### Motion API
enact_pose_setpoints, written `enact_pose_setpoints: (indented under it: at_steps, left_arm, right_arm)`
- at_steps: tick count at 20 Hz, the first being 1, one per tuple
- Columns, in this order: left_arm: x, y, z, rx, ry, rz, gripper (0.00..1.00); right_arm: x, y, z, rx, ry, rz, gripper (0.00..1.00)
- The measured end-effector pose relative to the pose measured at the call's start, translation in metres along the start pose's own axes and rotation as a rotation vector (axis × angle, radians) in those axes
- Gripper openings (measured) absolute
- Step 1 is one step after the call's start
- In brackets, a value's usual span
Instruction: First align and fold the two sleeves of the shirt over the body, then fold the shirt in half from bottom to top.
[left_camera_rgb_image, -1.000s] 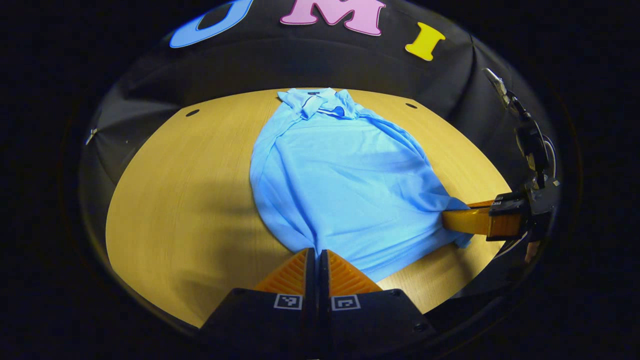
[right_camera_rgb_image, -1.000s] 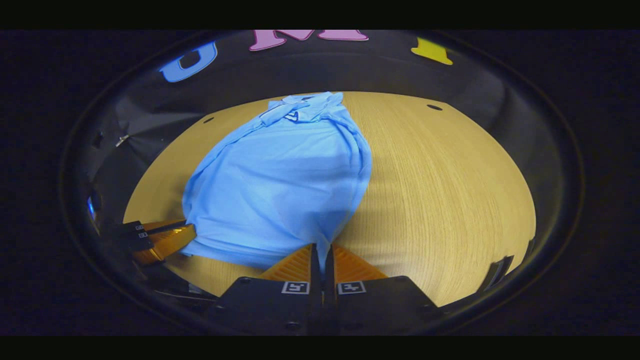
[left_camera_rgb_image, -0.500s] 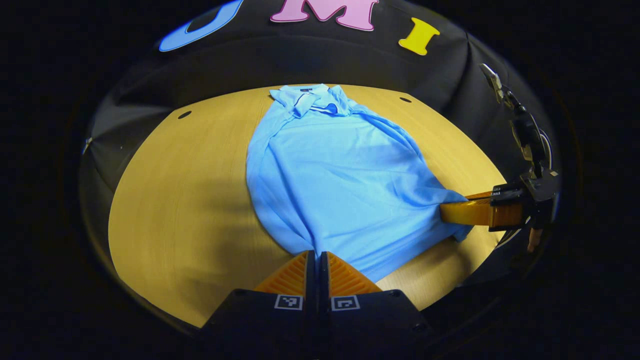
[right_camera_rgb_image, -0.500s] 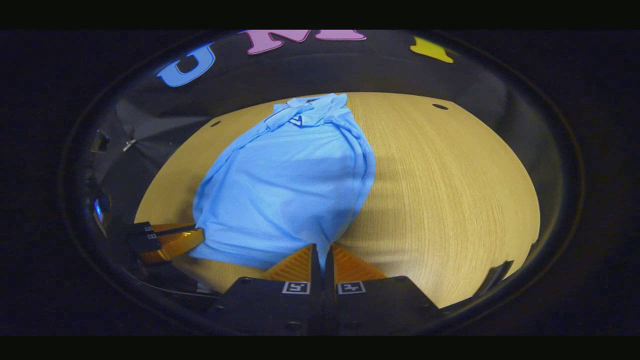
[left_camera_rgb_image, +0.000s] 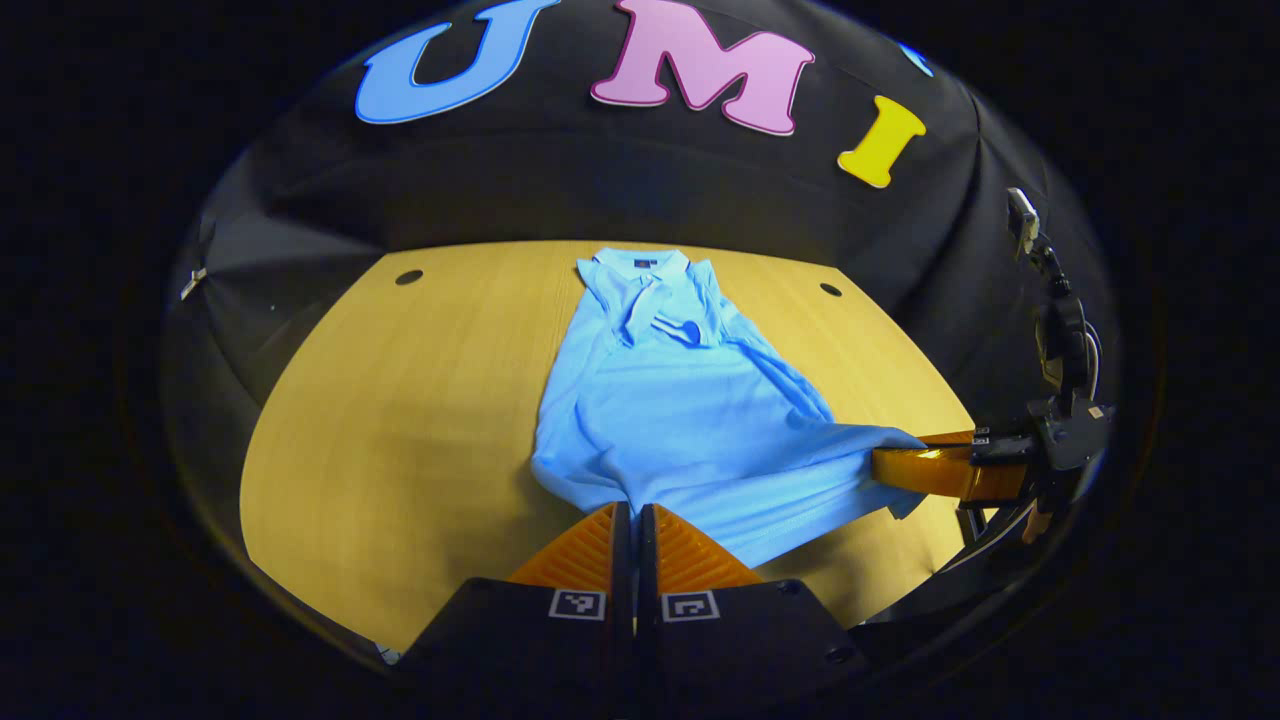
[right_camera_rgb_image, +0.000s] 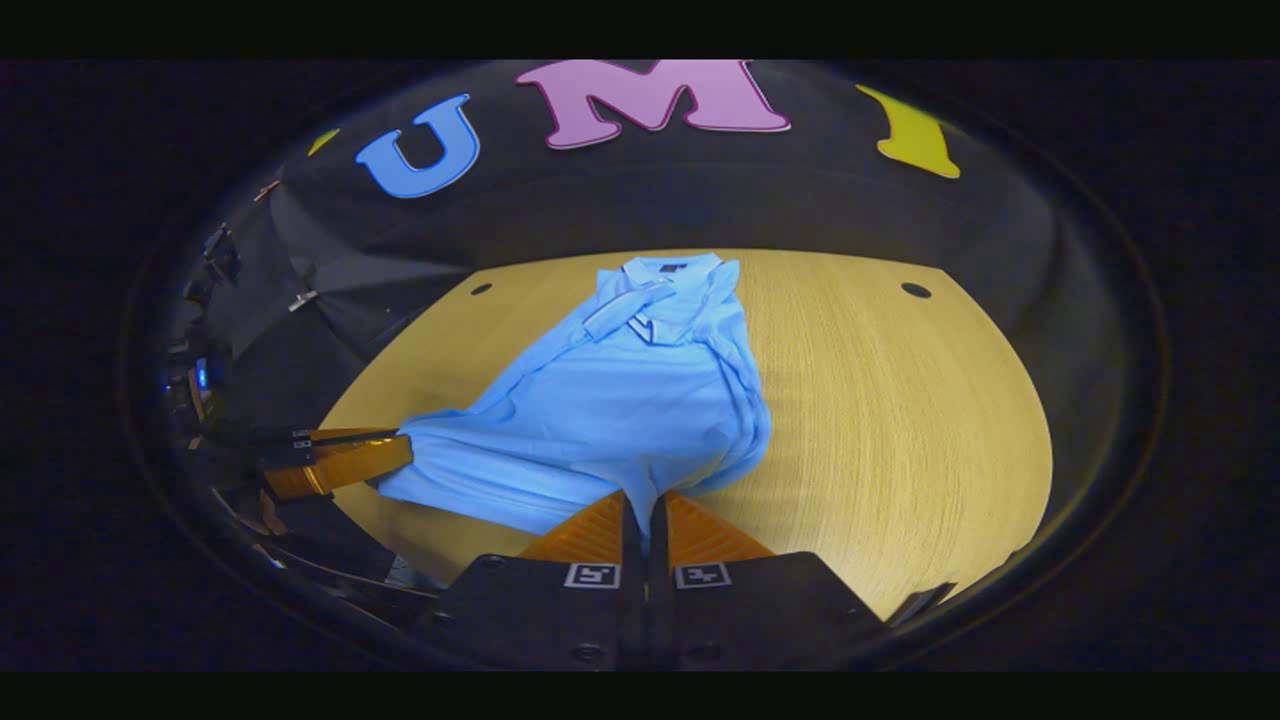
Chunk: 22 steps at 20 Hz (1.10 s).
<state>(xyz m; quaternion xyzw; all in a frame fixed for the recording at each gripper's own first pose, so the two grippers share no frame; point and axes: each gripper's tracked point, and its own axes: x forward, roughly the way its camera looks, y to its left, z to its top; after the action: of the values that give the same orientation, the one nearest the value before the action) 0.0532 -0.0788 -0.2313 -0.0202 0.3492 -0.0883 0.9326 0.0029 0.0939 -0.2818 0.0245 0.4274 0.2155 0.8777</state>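
A light blue polo shirt (left_camera_rgb_image: 680, 400) lies lengthwise on the wooden table (left_camera_rgb_image: 400, 400), collar (left_camera_rgb_image: 640, 275) at the far end, sleeves folded in over the body. My left gripper (left_camera_rgb_image: 635, 510) is shut on the near hem at the shirt's left corner. In the same view my right gripper (left_camera_rgb_image: 895, 462) holds the other hem corner. In the right gripper view the shirt (right_camera_rgb_image: 620, 400) runs up from my right gripper (right_camera_rgb_image: 645, 500), which is shut on the hem. The left gripper (right_camera_rgb_image: 395, 452) pinches the far corner there. The hem hangs taut between them, lifted off the table.
The round table (right_camera_rgb_image: 900, 400) has small dark holes near its far edge (left_camera_rgb_image: 408, 277) (left_camera_rgb_image: 830, 289) (right_camera_rgb_image: 914, 290). Bare wood stretches on both sides of the shirt. Black cloth walls close the booth behind the table.
Both grippers have risen with the hem. The shirt's lower part has come off the table and bunched toward the collar, and the views have tilted up.
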Motion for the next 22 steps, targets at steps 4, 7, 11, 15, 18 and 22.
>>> enact_pose_setpoints:
  at_steps: [4,7,11,15,18,22]
  left_arm:
    - [-0.008,0.003,0.06,0.03,-0.067,0.011,0.06]
    - [0.0,0.001,0.106,-0.005,-0.106,-0.007,0.06]
    - [0.02,0.012,0.163,-0.002,-0.165,0.012,0.06]
    - [0.046,0.018,0.197,0.004,-0.188,0.015,0.06]
    - [0.075,0.023,0.22,0.034,-0.201,0.026,0.06]
    - [0.122,0.03,0.247,0.052,-0.204,0.025,0.06]
  right_arm:
    - [-0.003,0.003,0.069,-0.04,-0.089,0.035,0.11]
    - [0.003,0.001,0.122,-0.094,-0.166,0.041,0.0]
    - [0.019,0.0,0.171,-0.098,-0.211,0.073,0.05]
    - [0.046,-0.006,0.207,-0.098,-0.239,0.093,0.05]
    - [0.068,-0.012,0.233,-0.106,-0.261,0.092,0.05]
    - [0.103,-0.028,0.268,-0.094,-0.297,0.082,0.05]
